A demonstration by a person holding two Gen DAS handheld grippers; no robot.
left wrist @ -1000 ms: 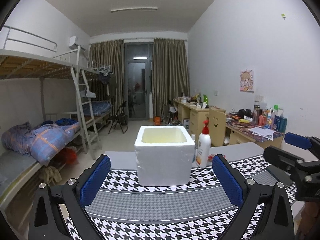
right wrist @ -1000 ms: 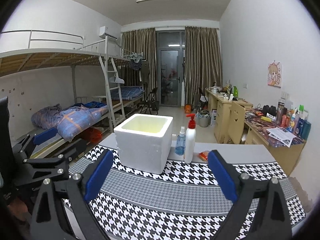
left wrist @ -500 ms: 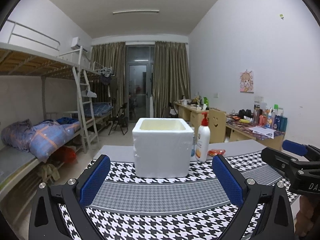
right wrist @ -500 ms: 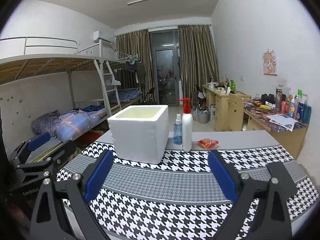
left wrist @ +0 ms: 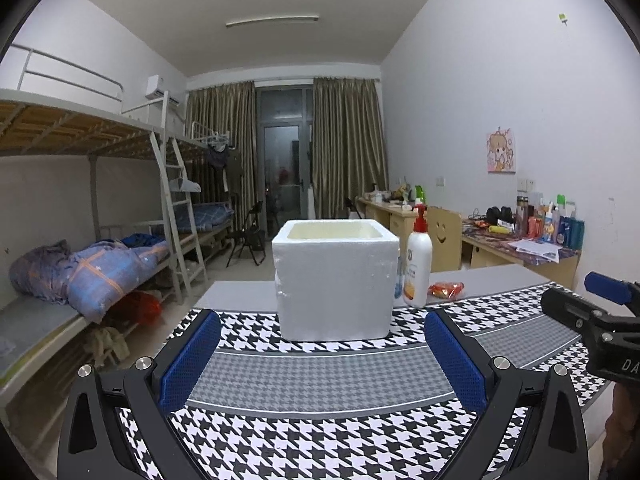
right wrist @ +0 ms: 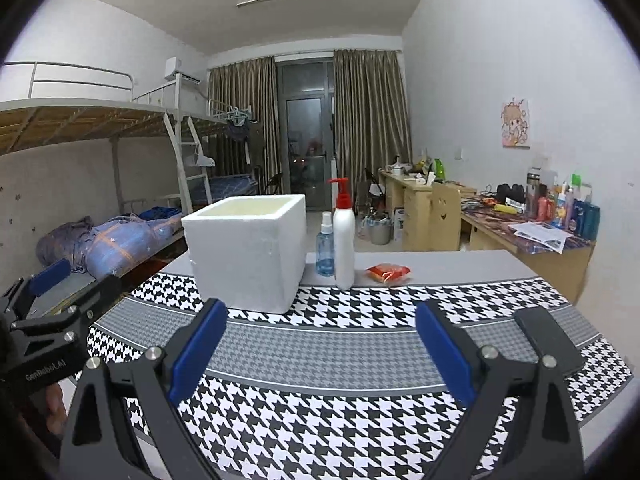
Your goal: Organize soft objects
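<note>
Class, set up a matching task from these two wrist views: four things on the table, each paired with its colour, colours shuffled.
Things:
1. foam box
2. spray bottle
3. snack packet
4. pump bottle's cap

Colours:
a. clear blue
b. red
c. white
d. orange-red

Pairs: 1-c, 2-a, 3-d, 4-b

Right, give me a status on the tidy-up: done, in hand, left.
Done: nothing visible; the foam box's inside is hidden. In hand: nothing, the left tool and right tool are both open and empty above the houndstooth mat. Left: the red packet, pump bottle and spray bottle sit beside the box.
</note>
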